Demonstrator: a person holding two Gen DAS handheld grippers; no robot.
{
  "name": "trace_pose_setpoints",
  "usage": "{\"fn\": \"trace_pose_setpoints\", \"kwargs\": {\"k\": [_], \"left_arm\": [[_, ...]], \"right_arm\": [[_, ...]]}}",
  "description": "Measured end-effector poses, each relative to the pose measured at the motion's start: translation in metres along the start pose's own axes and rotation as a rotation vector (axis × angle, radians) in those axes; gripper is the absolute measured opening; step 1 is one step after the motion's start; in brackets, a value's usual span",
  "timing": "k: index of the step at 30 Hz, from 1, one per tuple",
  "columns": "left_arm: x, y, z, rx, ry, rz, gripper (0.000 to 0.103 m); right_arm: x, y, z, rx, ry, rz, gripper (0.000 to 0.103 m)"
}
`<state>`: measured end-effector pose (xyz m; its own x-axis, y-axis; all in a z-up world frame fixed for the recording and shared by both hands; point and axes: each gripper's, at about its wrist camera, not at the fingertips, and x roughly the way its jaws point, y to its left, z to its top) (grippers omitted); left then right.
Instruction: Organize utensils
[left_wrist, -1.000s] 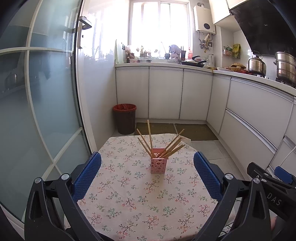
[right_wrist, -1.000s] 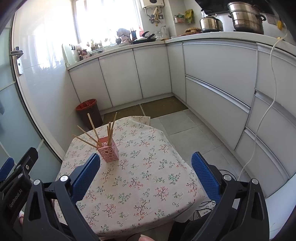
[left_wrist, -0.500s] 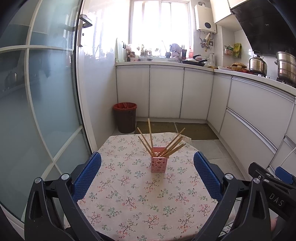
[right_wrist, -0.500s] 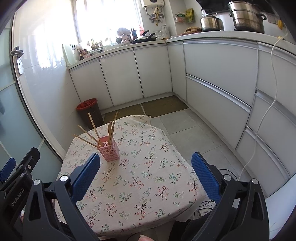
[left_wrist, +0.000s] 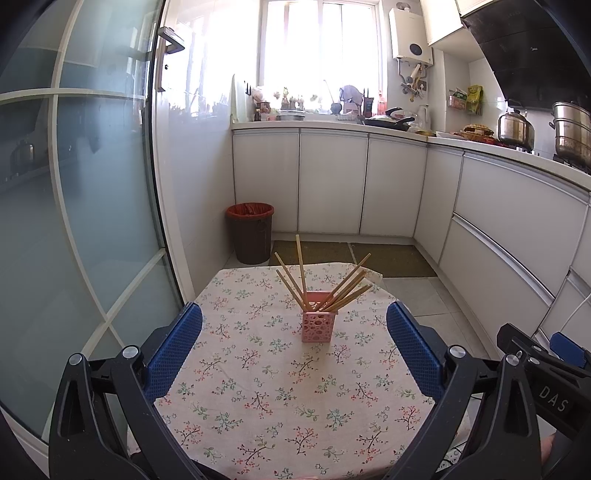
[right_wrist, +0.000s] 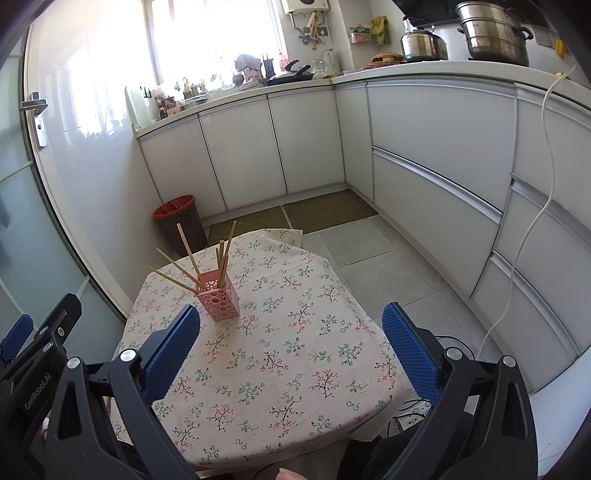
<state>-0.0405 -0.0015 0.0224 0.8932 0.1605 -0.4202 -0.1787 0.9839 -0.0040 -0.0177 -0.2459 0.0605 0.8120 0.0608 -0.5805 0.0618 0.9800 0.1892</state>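
Holding both grippers back from the work, the person has the left gripper (left_wrist: 294, 345) and the right gripper (right_wrist: 291, 341) with jaws spread wide and empty. The pink holder (left_wrist: 318, 326) stands upright on the flowered tablecloth (left_wrist: 280, 398), ahead of the left jaws and about centred between them; from the right gripper it sits ahead and just beyond the left-hand pad (right_wrist: 170, 352). The chopsticks (left_wrist: 325, 286) are all in the holder, fanned out to both sides, and no loose one shows on the cloth. The sorting itself looks done or close to it. If tidying is wanted, I would bring one gripper in from above, close gently around the splayed tips to gather them, and steady the light holder so it does not tip.
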Motion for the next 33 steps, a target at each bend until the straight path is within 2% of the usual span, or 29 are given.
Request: {"fn": "trace_pose_setpoints", "kwargs": {"k": [33], "left_arm": [[0.0037,0.0023,-0.0024,-0.004,0.013,0.006,0.096]], "right_arm": [[0.0056,0.0022,-0.0045,0.003,0.018,0.007,0.096]]}}
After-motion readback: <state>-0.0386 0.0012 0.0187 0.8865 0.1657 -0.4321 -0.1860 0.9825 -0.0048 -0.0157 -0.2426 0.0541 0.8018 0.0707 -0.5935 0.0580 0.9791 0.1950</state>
